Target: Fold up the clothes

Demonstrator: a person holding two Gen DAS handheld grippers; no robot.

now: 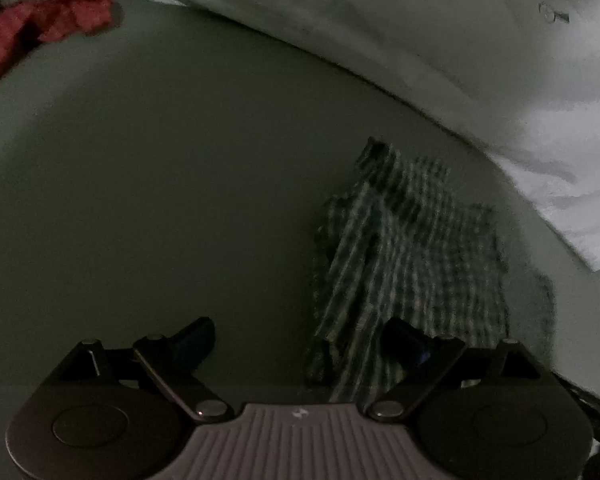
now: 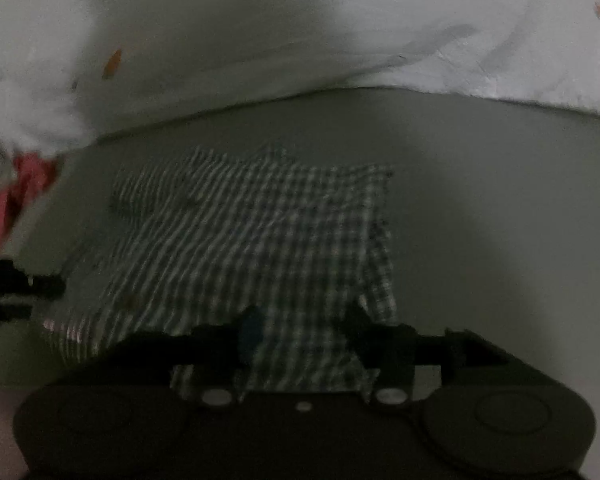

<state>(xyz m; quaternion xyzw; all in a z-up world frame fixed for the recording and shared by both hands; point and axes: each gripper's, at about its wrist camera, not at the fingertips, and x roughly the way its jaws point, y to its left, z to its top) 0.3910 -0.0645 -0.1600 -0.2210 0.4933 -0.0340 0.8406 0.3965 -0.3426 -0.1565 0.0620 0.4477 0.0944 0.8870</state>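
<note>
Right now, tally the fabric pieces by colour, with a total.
Checked green-and-white cloth: 1
Red cloth: 1
White sheet with orange print: 1
Total: 3

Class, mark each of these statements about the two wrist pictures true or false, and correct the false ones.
1. The checked cloth lies on the grey surface. True.
2. The left gripper is clamped on the checked cloth. False: its fingers stand apart with nothing between them; the cloth lies beside and under its right-hand finger.
3. A red garment lies crumpled at the far left. True.
4. The white sheet covers the checked cloth. False: it lies behind it, apart.
5. The right gripper is shut. False: its fingers stand apart above the cloth.
</note>
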